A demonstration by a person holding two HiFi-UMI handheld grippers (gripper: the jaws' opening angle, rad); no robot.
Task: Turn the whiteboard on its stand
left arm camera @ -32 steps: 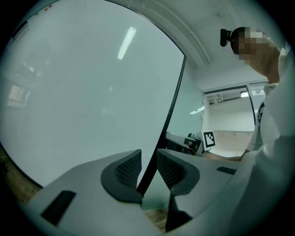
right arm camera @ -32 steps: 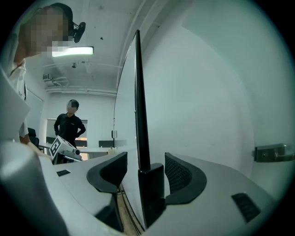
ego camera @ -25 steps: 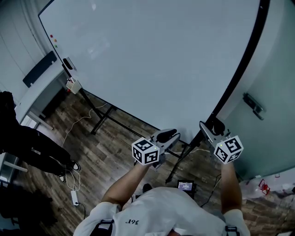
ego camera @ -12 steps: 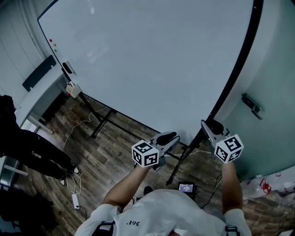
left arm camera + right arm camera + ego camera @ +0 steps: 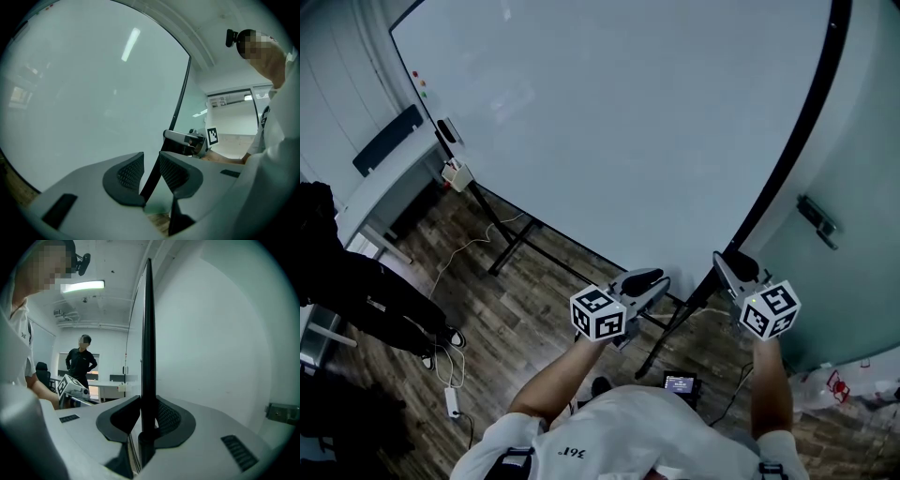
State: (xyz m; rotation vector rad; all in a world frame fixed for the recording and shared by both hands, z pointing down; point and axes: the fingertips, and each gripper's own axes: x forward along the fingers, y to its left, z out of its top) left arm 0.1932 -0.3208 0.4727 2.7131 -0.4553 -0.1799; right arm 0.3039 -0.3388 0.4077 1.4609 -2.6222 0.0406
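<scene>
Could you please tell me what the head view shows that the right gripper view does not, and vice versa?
Head view only: the stand's legs, a floor cable and a small lit screen. Right gripper view only: the jaws of the right gripper, which have just been closing, clamped on the black edge of the whiteboard, and a ceiling lamp. Both: the whiteboard and the left gripper.

Wall (image 5: 862,159) just beside whiteboard (image 5: 628,122) edge

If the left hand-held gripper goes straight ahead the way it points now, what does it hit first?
Probably the whiteboard: its black side frame lines up between the parted jaws of the left hand-held gripper, with nothing nearer. How far off it is remains unclear.
</scene>
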